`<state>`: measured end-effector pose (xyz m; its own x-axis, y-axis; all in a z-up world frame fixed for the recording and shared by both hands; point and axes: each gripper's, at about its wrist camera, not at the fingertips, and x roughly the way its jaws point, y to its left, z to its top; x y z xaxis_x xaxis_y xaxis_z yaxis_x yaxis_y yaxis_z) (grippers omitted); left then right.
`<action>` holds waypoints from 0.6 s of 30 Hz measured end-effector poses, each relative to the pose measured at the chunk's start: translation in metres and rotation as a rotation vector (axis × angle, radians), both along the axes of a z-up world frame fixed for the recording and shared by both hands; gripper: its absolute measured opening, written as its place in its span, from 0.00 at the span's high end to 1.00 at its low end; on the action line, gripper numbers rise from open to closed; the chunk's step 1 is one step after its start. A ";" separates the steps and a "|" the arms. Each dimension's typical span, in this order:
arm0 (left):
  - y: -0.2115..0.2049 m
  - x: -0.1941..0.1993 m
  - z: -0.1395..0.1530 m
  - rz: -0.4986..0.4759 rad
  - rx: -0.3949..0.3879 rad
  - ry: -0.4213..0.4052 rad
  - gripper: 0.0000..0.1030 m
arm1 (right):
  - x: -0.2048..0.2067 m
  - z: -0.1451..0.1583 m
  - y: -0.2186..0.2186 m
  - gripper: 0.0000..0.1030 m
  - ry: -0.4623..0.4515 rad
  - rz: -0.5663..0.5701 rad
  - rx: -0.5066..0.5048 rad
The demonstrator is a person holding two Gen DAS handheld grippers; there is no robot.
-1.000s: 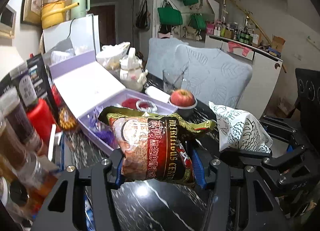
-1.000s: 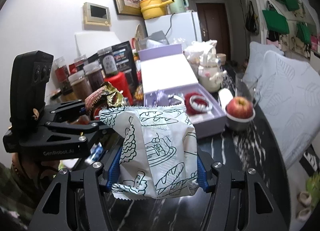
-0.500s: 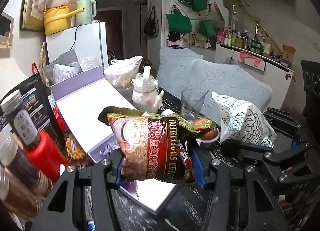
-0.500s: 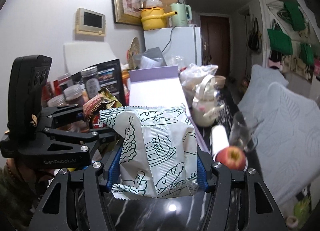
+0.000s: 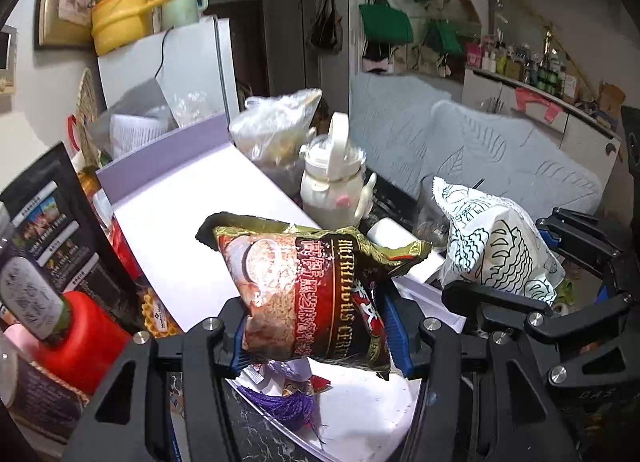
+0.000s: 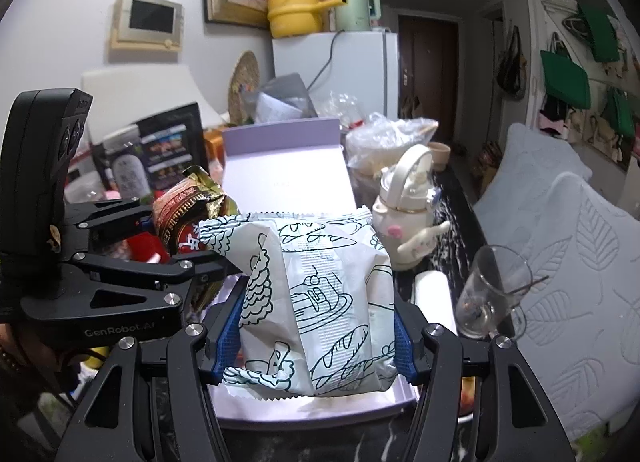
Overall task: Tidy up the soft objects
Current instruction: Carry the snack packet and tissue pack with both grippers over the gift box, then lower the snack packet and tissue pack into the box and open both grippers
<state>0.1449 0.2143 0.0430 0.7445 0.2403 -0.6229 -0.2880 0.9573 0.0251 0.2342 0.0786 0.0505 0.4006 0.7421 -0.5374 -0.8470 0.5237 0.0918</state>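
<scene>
Black marble-veined tabletop (image 6: 460,197) runs ahead of you, crowded on every side: jars and a dark printed box (image 5: 52,217) at your left, a cream teapot (image 6: 408,213), a clear glass (image 6: 492,290) and grey leaf-quilted cushions (image 6: 560,229) at your right. An open lilac box (image 5: 192,217) with a smooth white lid lining lies in the middle, and its flat lid is the only bare room below you.

Your left gripper (image 5: 320,326) is clamped on a glossy, crinkled red-and-gold cereal bag (image 5: 312,290), blue ribbed pads pressing both its sides, the bag hanging tilted above the box. Your right gripper (image 6: 308,338) pinches a puffy white bread bag (image 6: 312,302) printed with green line drawings, jaws narrowed onto it, also over the box. The two bags hang side by side, close but apart.

Compared with a second ago, both hands have travelled along the table: the apple has dropped from your left view, the box's lid now fills the space under the bags, and the teapot sits nearer. Neither grip has changed.
</scene>
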 end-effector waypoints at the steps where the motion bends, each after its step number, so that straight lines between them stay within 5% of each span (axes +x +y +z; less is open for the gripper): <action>1: 0.002 0.004 -0.005 0.003 0.002 0.014 0.48 | 0.002 -0.004 0.003 0.41 0.005 0.001 -0.007; 18: 0.008 0.029 -0.081 0.003 -0.045 0.200 0.48 | 0.016 -0.073 0.019 0.41 0.104 0.003 -0.129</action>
